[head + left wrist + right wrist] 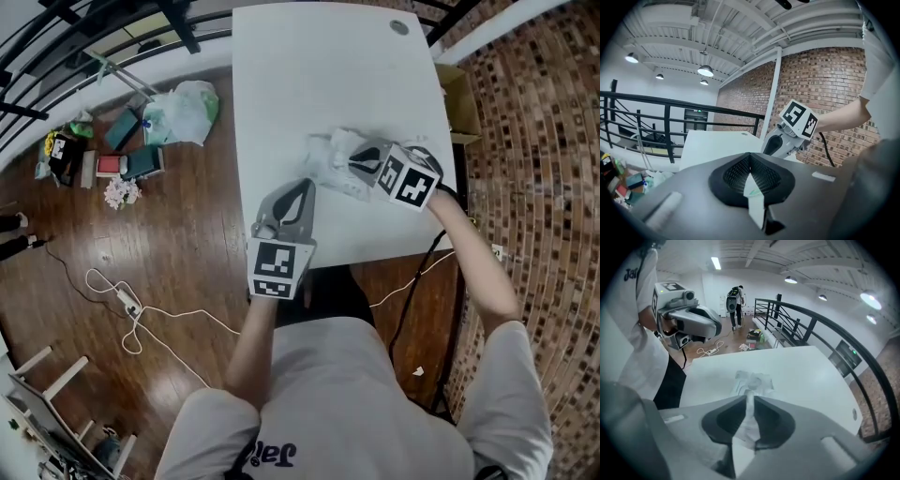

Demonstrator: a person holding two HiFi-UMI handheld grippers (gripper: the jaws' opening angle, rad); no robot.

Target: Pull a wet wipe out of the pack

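R gripper tilts steeply down over the pack on the table, forearm stretched out, jaws pinching a wipe that runs up from the pack. L gripper sits near-level by the table's near edge, apart from the pack, jaws pressed together.

The pack lies half hidden — the right hand-held gripper covers it.

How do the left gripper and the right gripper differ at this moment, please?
The left gripper is shut with nothing visibly held; the right gripper pinches a wet wipe. The left gripper hovers by the near edge of the table, apart from the pack; the right gripper is directly over the pack. Both have their jaws together.
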